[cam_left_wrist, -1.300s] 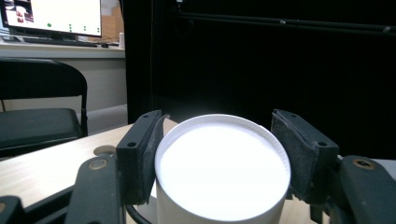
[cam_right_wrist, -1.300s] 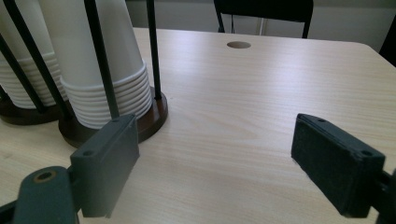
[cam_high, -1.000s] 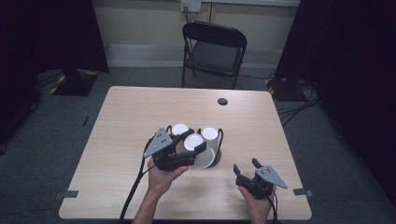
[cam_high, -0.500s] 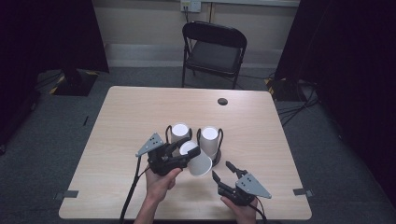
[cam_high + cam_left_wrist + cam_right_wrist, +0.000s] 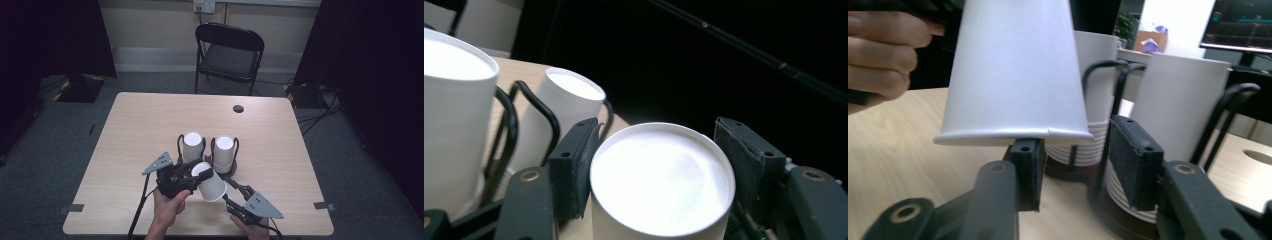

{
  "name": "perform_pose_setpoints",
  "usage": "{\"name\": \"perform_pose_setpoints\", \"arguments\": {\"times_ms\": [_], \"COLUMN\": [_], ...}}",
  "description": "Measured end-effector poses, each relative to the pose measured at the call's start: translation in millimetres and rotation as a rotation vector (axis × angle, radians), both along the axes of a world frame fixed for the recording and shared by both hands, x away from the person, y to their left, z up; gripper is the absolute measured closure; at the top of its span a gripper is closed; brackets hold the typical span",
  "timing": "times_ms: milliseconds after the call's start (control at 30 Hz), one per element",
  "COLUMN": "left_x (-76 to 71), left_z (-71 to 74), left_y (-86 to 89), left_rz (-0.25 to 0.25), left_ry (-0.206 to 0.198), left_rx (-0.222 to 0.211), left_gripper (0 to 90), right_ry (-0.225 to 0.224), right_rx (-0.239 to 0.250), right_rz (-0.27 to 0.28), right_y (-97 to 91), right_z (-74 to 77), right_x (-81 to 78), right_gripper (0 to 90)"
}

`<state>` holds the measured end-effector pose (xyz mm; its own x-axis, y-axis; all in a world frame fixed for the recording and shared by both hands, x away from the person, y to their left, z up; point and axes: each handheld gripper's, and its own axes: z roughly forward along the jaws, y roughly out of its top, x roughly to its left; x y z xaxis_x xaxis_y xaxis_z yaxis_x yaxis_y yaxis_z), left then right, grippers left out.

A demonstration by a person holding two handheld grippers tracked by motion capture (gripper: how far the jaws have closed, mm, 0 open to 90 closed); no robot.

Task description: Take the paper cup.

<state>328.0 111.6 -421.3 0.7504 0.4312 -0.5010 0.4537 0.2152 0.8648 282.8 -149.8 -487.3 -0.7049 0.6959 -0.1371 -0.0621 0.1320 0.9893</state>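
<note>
Left tongs (image 5: 196, 176) clamped across the base end of a white paper cup (image 5: 210, 182), held tilted over the desk (image 5: 140, 125), just in front of two cup stacks in wire holders (image 5: 192, 146). Right tongs (image 5: 233, 192) have just been closing, pads still apart; the cup's rim sits above one pad, not gripped.

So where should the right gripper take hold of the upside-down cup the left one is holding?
At the flared rim of the cup, from below on the person's side: the left gripper pinches the narrow base, so the wide end is free. The right gripper sits there, rim not yet between its pads.
</note>
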Motion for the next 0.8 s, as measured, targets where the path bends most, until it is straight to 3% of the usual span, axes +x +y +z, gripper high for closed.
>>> {"name": "perform_pose_setpoints", "arguments": {"times_ms": [333, 567, 800], "left_x": [-5.0, -4.2, -2.8], "left_z": [-3.9, -7.5, -9.3], "left_y": [0.4, -3.6, -9.5], "left_rz": [-0.025, -0.044, -0.078], "left_ry": [0.035, 0.07, 0.079], "left_rx": [-0.05, -0.067, -0.066], "left_gripper": [36.1, 36.0, 35.8], "right_ry": [-0.087, -0.111, -0.13], "right_rx": [0.002, -0.004, 0.012], "right_rz": [0.024, 0.019, 0.002], "right_y": [7.8, 10.2, 10.0], "right_z": [2.9, 2.4, 1.6], "right_x": [-2.0, 0.7, -0.2], "right_gripper": [66.5, 68.6, 73.2]}}
